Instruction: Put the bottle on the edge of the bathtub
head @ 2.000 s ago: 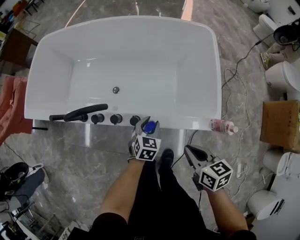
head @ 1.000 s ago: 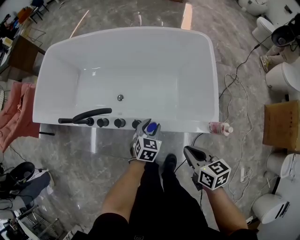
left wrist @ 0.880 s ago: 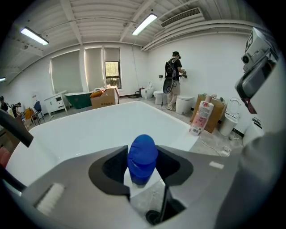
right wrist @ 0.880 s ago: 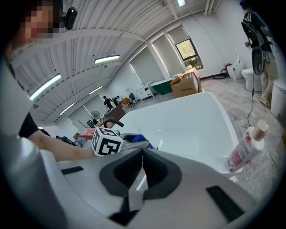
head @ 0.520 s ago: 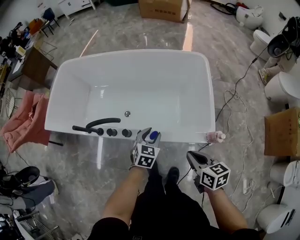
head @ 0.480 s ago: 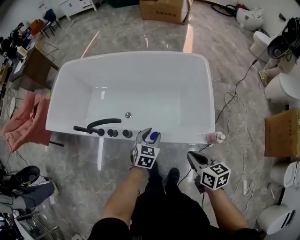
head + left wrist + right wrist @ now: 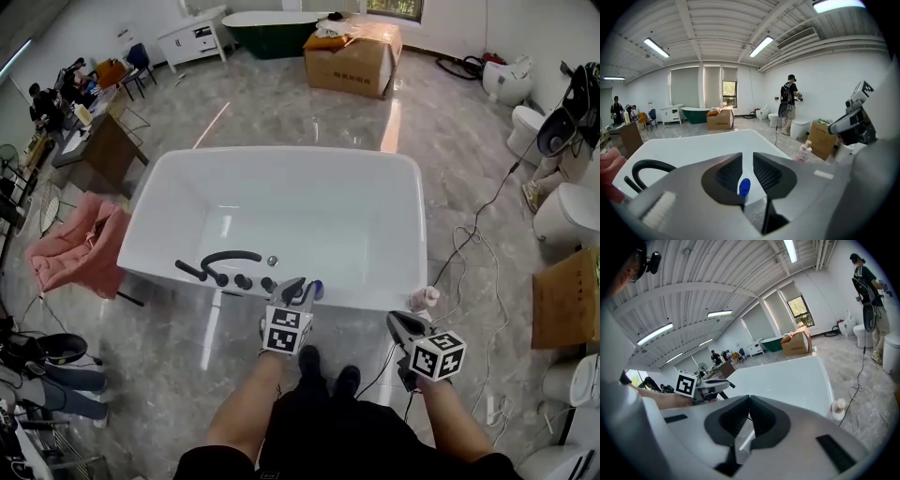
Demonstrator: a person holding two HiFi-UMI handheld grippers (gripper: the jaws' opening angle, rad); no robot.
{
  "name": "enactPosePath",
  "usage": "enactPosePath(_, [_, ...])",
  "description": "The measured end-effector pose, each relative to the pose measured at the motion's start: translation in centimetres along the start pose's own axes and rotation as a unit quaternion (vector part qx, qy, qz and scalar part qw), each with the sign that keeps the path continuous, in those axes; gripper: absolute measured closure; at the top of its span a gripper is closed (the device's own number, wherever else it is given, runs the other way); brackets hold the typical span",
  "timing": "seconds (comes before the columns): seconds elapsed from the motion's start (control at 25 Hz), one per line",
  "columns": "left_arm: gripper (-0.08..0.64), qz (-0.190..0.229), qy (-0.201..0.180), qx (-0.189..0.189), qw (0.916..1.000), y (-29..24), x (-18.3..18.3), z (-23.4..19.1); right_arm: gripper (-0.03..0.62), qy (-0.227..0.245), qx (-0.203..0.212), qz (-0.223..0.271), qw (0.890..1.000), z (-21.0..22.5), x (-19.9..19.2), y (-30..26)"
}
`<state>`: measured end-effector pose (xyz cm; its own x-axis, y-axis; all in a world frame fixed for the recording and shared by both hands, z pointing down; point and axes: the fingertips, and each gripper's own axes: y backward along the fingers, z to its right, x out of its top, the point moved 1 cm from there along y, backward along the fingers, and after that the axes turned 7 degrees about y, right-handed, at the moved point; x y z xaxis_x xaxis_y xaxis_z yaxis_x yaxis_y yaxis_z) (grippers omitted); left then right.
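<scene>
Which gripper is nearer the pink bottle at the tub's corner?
Right. The right gripper sits just short of the pink bottle; the left gripper, jaws closing with a blue cap between them, is farther along the tub rim by the taps.

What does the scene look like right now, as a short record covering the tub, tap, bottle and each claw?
tub: white, freestanding, on a grey marbled floor
tap: black, with knobs, on the near rim
bottle: pink, standing at the tub's near right corner
left claw: at the near rim beside the knobs; jaws closing, with a blue-topped thing between them; grip unclear
right claw: jaws together, nothing between them; short of the bottle, not touching it
</scene>
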<state>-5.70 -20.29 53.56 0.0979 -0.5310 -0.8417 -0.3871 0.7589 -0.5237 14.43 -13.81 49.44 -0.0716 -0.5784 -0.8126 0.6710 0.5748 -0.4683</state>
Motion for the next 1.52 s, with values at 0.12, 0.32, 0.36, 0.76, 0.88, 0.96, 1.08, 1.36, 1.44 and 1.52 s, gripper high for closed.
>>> enactPosePath(0.12, [0.524,0.025,-0.008,0.028,0.9993,2.7,1.9,-0.2,0.580,0.009,0.000,0.020,1.000,0.0,1.2,1.1])
enactPosePath(0.32, [0.549,0.062,-0.010,0.049,0.9968,6.2,5.2,-0.1,0.580,0.040,0.012,0.044,0.998,-0.5,3.4,2.1])
enactPosePath(0.36, [0.549,0.067,-0.020,0.053,0.9961,6.7,5.9,0.0,0.580,0.046,0.015,0.049,0.998,-0.6,4.1,2.2])
enactPosePath(0.76, [0.551,0.100,-0.034,0.032,0.9939,13.2,10.5,-1.8,0.580,0.108,0.028,0.110,0.988,-5.2,11.0,2.5])
enactPosePath(0.88, [0.551,0.105,-0.013,0.022,0.9942,15.3,11.5,-3.2,0.580,0.120,0.029,0.126,0.984,-6.8,13.0,1.6])
enactPosePath(0.96, [0.551,0.111,-0.009,0.018,0.9936,16.5,12.2,-3.9,0.580,0.112,0.033,0.143,0.983,-7.8,14.3,1.2])
enactPosePath(1.08, [0.551,0.120,-0.003,0.013,0.9927,17.7,12.8,-5.1,0.580,0.088,0.035,0.171,0.981,-9.3,16.1,0.7])
enactPosePath(1.36, [0.549,0.155,0.002,0.006,0.9879,18.8,14.7,-6.8,0.581,0.136,0.004,0.198,0.971,-11.9,18.1,1.3])
enactPosePath(1.44, [0.549,0.157,0.005,0.004,0.9876,18.8,15.1,-7.2,0.581,0.164,-0.005,0.196,0.967,-12.7,18.3,1.4])
enactPosePath(1.52, [0.549,0.157,0.008,0.001,0.9875,18.9,15.3,-7.5,0.581,0.181,-0.014,0.191,0.965,-13.1,18.1,1.4])
